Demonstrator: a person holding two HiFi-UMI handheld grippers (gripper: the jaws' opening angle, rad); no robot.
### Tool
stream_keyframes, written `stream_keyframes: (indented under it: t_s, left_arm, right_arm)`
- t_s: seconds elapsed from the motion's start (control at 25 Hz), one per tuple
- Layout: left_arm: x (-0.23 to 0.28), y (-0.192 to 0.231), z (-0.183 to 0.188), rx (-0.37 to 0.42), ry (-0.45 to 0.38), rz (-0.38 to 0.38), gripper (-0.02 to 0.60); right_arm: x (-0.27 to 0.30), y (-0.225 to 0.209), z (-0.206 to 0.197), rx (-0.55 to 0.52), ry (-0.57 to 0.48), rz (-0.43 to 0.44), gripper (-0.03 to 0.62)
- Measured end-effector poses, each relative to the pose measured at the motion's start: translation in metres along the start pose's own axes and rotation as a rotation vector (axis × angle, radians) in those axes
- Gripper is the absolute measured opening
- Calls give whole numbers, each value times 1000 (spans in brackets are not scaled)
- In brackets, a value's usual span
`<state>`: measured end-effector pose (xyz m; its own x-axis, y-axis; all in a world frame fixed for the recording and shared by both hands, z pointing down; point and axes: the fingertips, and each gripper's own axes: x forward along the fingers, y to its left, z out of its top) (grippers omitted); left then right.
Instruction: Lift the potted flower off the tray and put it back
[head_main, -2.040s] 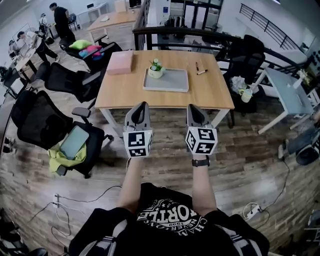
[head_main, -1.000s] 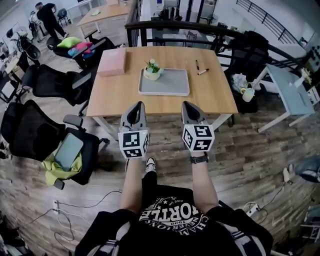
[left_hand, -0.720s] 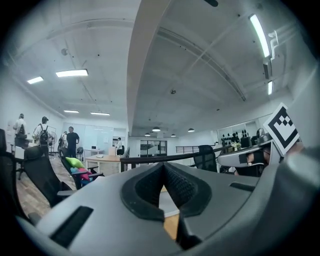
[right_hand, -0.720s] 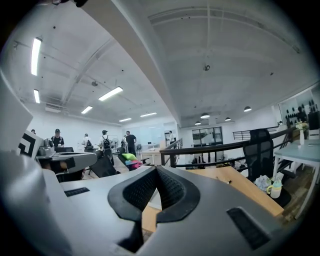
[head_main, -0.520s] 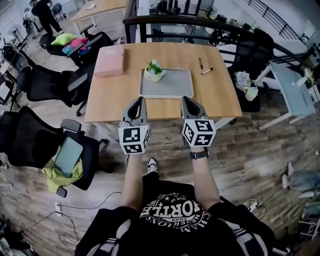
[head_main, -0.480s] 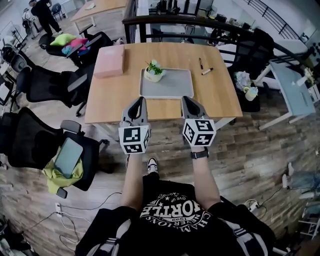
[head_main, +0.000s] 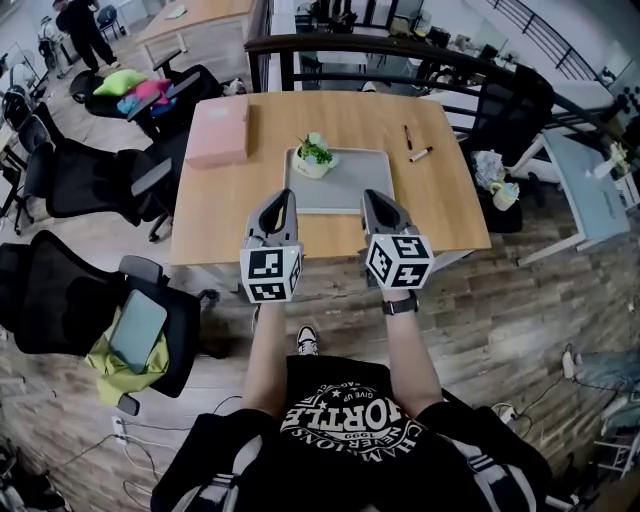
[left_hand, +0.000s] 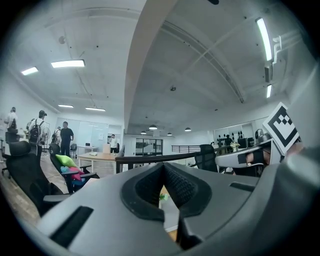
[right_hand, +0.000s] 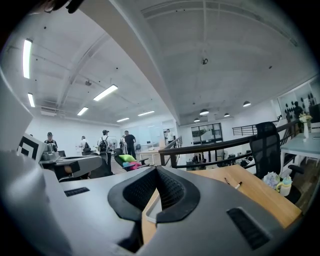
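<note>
Potted flower (head_main: 314, 157): a small pale pot with green leaves, upright on the far left corner of the tray (head_main: 350, 188).
Tray: grey, lying flat on the middle of the tabletop (head_main: 222, 205), bare apart from the pot.
Tabletop: wooden, with a pink box (head_main: 218, 131) at its far left and two pens (head_main: 419, 154) to the right, both well apart from the tray.
Left gripper (head_main: 284, 198): jaws pressed together with nothing between them, held level above the near edge of the tabletop, by the tray's near left corner.
Right gripper (head_main: 371, 200): likewise closed and empty, by the tray's near right corner.
Step in hand: the reach-in, by my reckoning. The pot is untouched and neither gripper is near it.
Next move: one gripper has to spread its jaws wide enough for the pot, go forward over the tray to the far left corner, and close on the pot's sides below the leaves. The left one looks better lined up.
Only the head view shows: the whole layout, with pot, tray, box and both grippers side by side.
Only the gripper views show: the pads meeting at their tips. Past the left pair there is a sliver of green and tray. The right pair frames a tray corner, with the pens off to one side. People stand far back in the room.
</note>
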<state>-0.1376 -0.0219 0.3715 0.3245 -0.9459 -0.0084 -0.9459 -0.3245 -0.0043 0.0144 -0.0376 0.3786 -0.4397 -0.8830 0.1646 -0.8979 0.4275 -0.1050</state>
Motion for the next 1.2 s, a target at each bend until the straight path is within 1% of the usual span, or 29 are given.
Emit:
stream_keyframes:
  t_s: [0.16,0.24,0.36,0.44,0.56,0.76,0.92,1.04,1.2]
  left_arm:
    - [20,22,-1,-1,-4,2,17]
    - [30,31,-4,-11,-2,-17,17]
    - [41,40,-17,-36,22,-49,17]
    - [48,45,-30,-38,44,-62,17]
    - [60,46,-43,-21,57,-86,17]
    - [82,46,-52,-10,60,-119,17]
    - [99,40,-65,-24,64,-169,17]
    - [110,38,-76,-35,85,-161,17]
    - [128,34,-95,-26,135,-178,18]
  right_arm:
    - [31,4,8,-9,-12,12,18]
    - [44,6,9,-11,-16,15,18]
    - [57,9,2,-8,-8,12,18]
    - [68,9,-6,-6,12,11,18]
    - [81,1,-19,4,46,1,18]
    - [102,-8,-28,7,67,-4,18]
    - [120,-16,-40,14,85,6,20]
    - [132,-24,-48,15,102,23,21]
    - [148,-44,-60,40,119,15,25]
